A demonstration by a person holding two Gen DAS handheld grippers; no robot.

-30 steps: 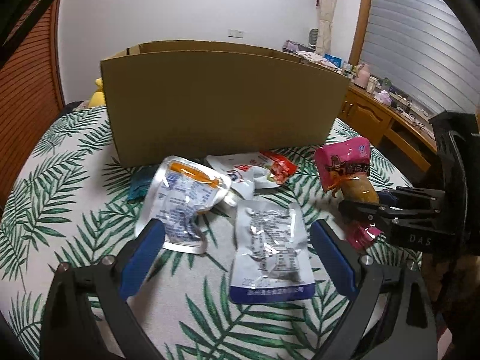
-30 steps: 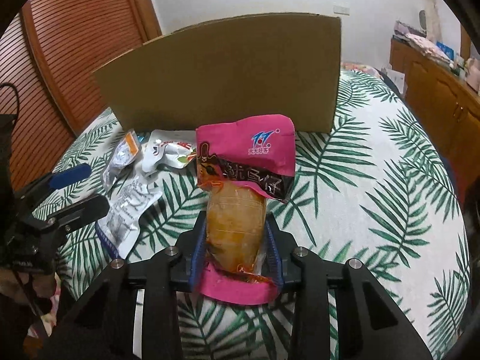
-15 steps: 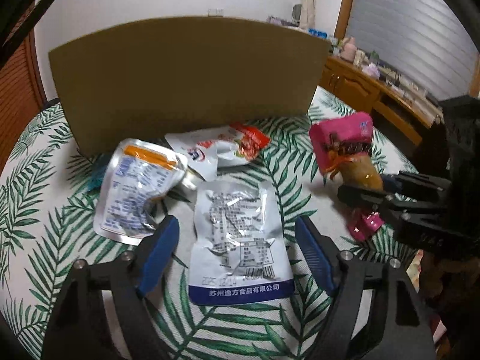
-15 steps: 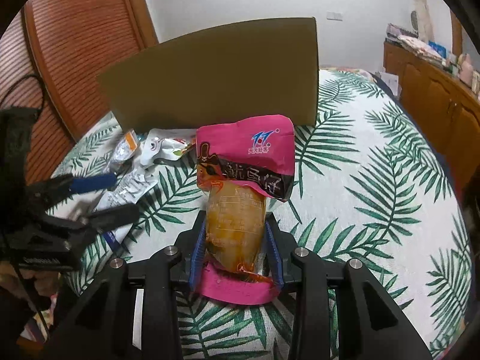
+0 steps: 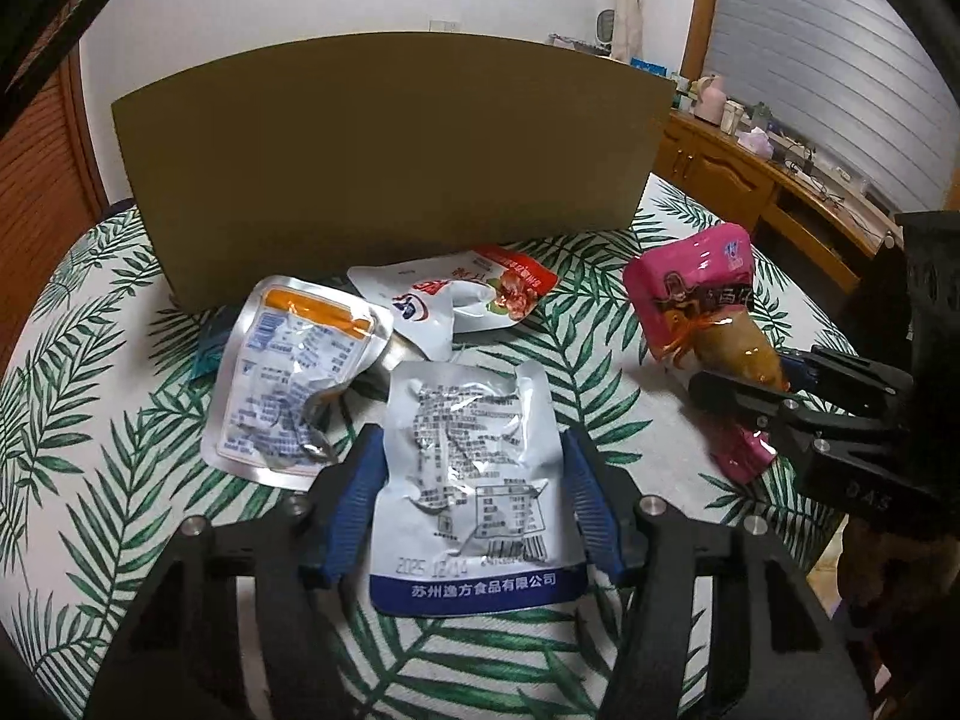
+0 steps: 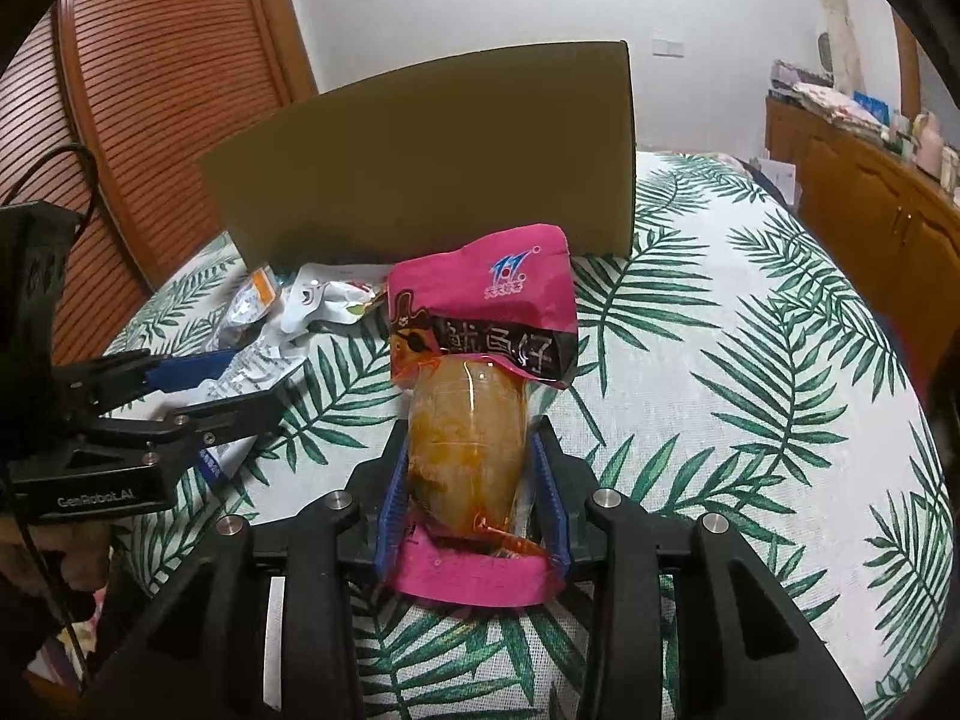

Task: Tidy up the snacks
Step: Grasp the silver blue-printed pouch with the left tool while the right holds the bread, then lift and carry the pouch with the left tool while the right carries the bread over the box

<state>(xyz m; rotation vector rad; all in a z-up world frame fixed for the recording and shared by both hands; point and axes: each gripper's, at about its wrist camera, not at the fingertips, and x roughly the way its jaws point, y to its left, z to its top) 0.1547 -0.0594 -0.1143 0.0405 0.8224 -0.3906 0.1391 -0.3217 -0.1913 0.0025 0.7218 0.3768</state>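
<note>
My right gripper [image 6: 474,450] is shut on a pink snack packet [image 6: 480,324] with orange contents and holds it upright over the table; it also shows in the left wrist view [image 5: 702,324]. My left gripper [image 5: 468,450] is low on the table, its blue pads on both sides of a white packet with a blue bottom band [image 5: 474,480], and the jaws stand about the packet's width apart. A silver packet with an orange stripe [image 5: 294,372] and a white-and-red packet [image 5: 456,294] lie behind it. A cardboard box [image 5: 390,138] stands at the back.
The table has a palm-leaf cloth [image 6: 750,360]. A teal packet [image 5: 210,348] peeks out from under the silver one. A wooden cabinet with small items [image 5: 750,168] stands to the right, and a slatted wooden door [image 6: 150,90] to the left.
My left gripper has moved forward and down and its jaws have narrowed around the white packet. My right gripper keeps hold of the pink packet and has barely moved.
</note>
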